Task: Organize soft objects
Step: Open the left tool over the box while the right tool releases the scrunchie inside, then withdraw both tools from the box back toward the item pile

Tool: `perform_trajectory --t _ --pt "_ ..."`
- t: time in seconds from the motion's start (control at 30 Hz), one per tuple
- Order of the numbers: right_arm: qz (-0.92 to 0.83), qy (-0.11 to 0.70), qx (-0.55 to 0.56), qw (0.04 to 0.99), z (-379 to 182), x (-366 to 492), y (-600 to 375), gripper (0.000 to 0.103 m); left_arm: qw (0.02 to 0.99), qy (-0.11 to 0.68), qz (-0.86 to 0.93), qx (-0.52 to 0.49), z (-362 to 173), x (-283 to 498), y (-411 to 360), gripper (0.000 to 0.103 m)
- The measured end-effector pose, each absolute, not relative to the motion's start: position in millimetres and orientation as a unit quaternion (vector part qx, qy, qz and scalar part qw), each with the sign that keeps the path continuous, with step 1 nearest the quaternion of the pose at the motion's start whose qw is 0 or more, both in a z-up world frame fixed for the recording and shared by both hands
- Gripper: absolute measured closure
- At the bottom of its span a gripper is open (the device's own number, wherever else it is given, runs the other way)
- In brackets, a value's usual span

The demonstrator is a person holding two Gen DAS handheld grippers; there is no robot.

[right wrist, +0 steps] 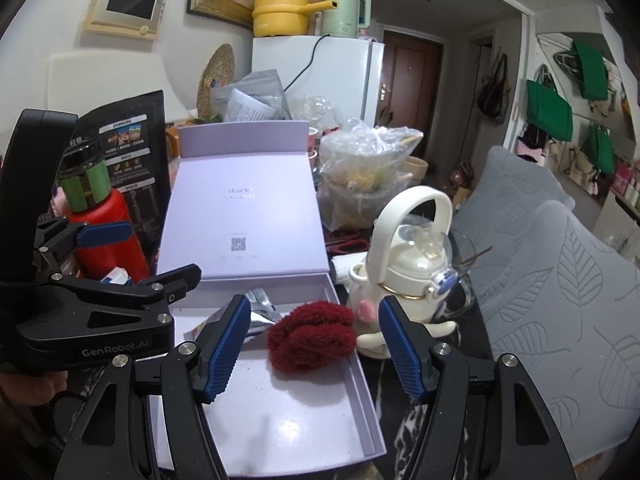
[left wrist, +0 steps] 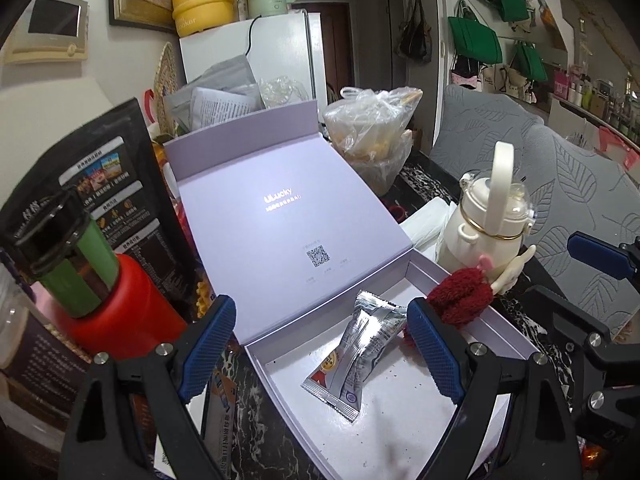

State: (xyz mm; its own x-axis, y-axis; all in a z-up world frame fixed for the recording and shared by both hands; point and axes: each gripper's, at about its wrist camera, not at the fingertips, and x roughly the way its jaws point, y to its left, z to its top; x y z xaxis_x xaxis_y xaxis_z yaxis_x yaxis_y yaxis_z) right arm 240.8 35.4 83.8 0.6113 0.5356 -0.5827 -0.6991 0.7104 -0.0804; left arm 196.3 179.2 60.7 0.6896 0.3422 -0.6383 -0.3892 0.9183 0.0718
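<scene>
An open lilac box (left wrist: 500, 328) (right wrist: 362, 384) lies on the table with its lid (left wrist: 280, 236) (right wrist: 244, 216) standing up behind. Inside lies a silver snack packet (left wrist: 360, 354) (right wrist: 260, 312). A dark red fluffy plush (left wrist: 460, 294) (right wrist: 312, 336) with a cream body hangs over the box's right wall. My left gripper (left wrist: 320, 352) is open above the packet, empty. My right gripper (right wrist: 314, 346) is open with the plush between its fingers, not touching it.
A cream kettle-shaped bottle (left wrist: 488, 224) (right wrist: 416, 264) stands right of the box. A red flask with a green cap (left wrist: 104, 300) (right wrist: 100, 220) and a black bag (left wrist: 116, 184) stand left. Plastic bags (left wrist: 372, 136) sit behind. A grey cushion (right wrist: 560, 280) is on the right.
</scene>
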Motion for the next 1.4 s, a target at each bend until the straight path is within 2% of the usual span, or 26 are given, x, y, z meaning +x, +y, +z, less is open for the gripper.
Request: perform_trajectory --t 0.93,1.4 --pt "0.343 0.206 -0.116 0.909 148 142 -44 0.035 0.946 0.261 0.192 -0.014 140 81 108 0.015" --pt "0.320 0.199 -0.110 0.920 151 89 -88 0.026 0.958 0.248 0.140 -0.017 141 31 70 0.015"
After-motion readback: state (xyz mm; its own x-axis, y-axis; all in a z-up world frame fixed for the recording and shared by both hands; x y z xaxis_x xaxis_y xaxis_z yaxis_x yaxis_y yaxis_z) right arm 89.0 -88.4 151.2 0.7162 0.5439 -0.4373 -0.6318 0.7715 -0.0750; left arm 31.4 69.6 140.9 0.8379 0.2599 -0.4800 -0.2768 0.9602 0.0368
